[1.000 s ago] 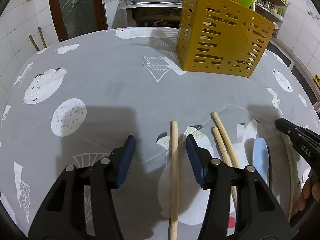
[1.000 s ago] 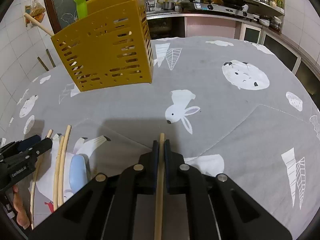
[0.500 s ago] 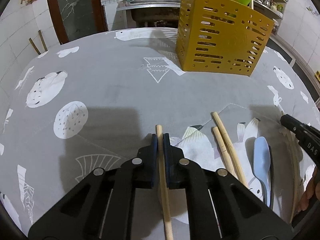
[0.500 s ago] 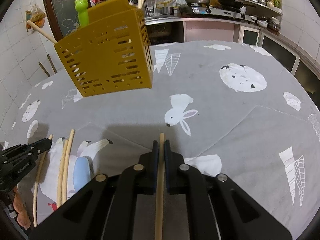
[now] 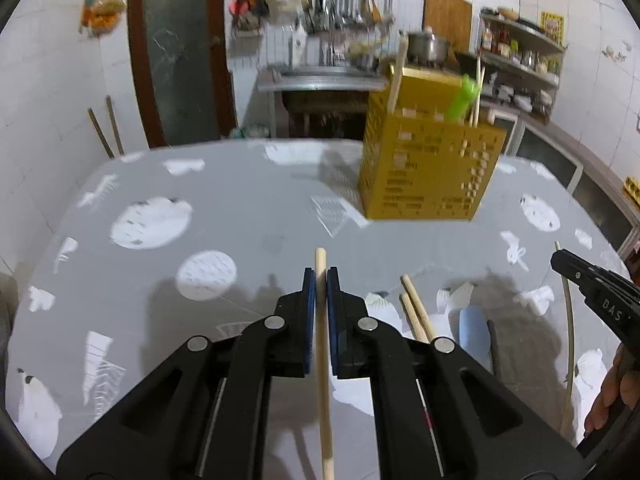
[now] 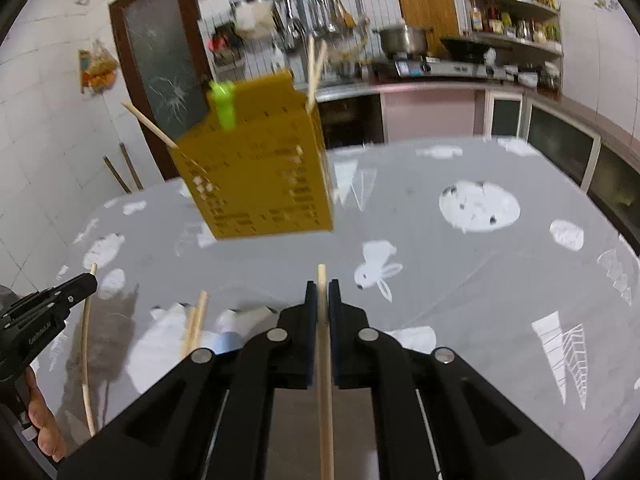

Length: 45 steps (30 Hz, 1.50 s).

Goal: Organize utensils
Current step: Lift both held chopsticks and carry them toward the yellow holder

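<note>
Now one wooden chopstick (image 5: 323,360) is pinched by the left gripper (image 5: 320,280), another chopstick (image 6: 325,360) by the right gripper (image 6: 321,292); both must be carried to the yellow utensil holder (image 6: 256,184) ahead and lowered in upright.

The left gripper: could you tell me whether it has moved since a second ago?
Yes. The left gripper, then open around a chopstick on the table, is shut on it and lifted, tilted up towards the yellow utensil holder.
</note>
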{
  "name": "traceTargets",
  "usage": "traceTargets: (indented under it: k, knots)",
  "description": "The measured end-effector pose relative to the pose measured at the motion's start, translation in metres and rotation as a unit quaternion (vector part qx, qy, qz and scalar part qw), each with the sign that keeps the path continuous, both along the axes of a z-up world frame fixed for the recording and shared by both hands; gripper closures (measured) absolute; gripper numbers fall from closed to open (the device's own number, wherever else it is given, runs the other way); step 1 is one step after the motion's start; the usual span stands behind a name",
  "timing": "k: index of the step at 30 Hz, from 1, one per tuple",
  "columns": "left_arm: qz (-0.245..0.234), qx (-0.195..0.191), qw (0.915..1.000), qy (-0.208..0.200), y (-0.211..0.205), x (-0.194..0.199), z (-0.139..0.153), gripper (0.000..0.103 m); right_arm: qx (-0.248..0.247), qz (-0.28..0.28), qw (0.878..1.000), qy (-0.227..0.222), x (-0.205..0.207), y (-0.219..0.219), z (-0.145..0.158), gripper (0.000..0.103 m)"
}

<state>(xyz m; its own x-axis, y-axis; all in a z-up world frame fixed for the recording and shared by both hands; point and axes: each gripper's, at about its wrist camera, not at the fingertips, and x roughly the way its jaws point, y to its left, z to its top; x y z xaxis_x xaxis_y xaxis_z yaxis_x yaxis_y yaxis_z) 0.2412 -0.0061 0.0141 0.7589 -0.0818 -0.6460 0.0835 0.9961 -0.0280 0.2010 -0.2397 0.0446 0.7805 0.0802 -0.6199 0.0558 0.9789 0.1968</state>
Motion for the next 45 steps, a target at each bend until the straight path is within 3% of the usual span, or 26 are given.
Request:
traceTargets:
  k: [10,23,33,45]
  knots:
    - [0.004,0.011,0.9956,-0.093,0.006,-0.058,0.035,0.098,0.011,0.007,0.996,-0.093,-0.044,-0.001,0.036,0.097]
    - [0.009,0.002,0.9899,-0.142,0.014,-0.097,0.041,0.098,-0.025,0.013,0.984,-0.177,-0.094,0.011,0.049,0.097]
    - [0.003,-0.003,0.9833,-0.182,0.012,-0.119,0.052,0.098,-0.035,0.019,0.977,-0.211,-0.114,0.017,0.053,0.097]
    - [-0.005,-0.021,0.9782,-0.207,0.009,-0.120,0.072,0.098,-0.013,0.020,0.966,-0.258,-0.125,0.012,0.073,0.097]
